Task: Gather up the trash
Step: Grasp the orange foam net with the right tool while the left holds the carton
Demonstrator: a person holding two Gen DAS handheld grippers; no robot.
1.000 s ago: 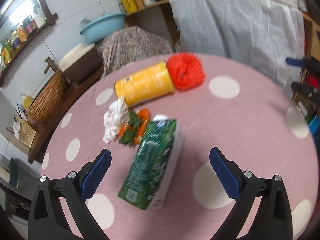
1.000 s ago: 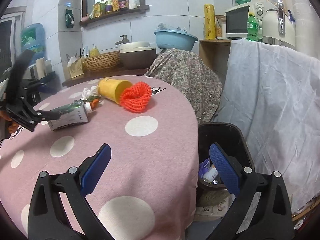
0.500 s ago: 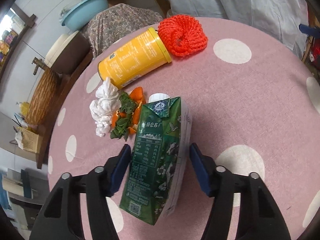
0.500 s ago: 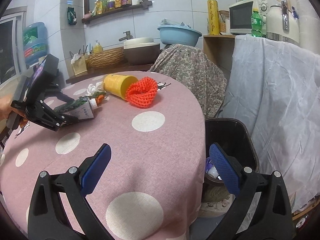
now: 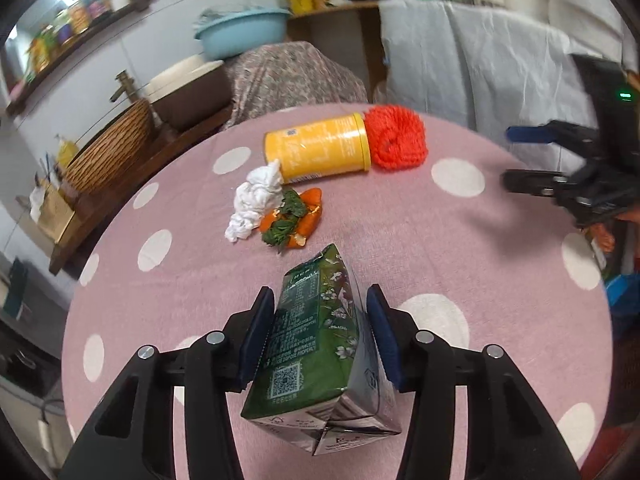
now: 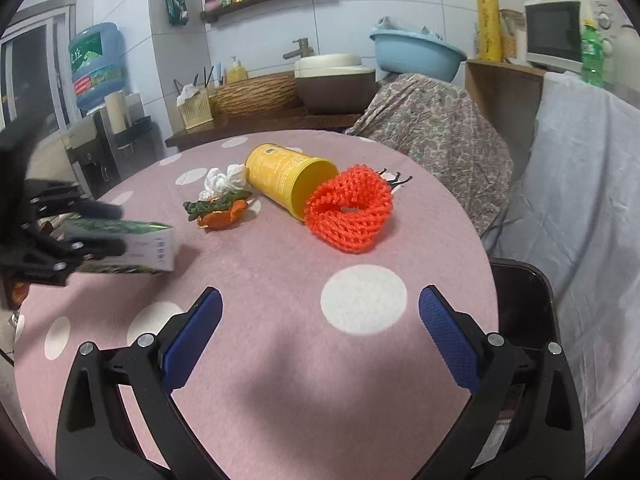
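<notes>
The green carton (image 5: 320, 344) is gripped between the pads of the left claw (image 5: 320, 336) near the surface's (image 5: 440, 240) near edge, apparently lifted; a second ago it lay flat between wide jaws, which have just been closing. The can (image 5: 318, 153), tissue (image 5: 256, 200), peels (image 5: 294, 220) and orange net (image 5: 398, 142) are left toward the far edge. The right claw (image 6: 320, 338) is held open and empty near the bin (image 6: 524, 304).

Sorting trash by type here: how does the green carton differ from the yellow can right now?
The green carton is a box clamped between the left gripper fingers; the yellow can is a cylinder lying loose on its side on the table. The carton sits nearest the camera; the can lies farther off, beside the orange net. Both bear printed labels.
</notes>
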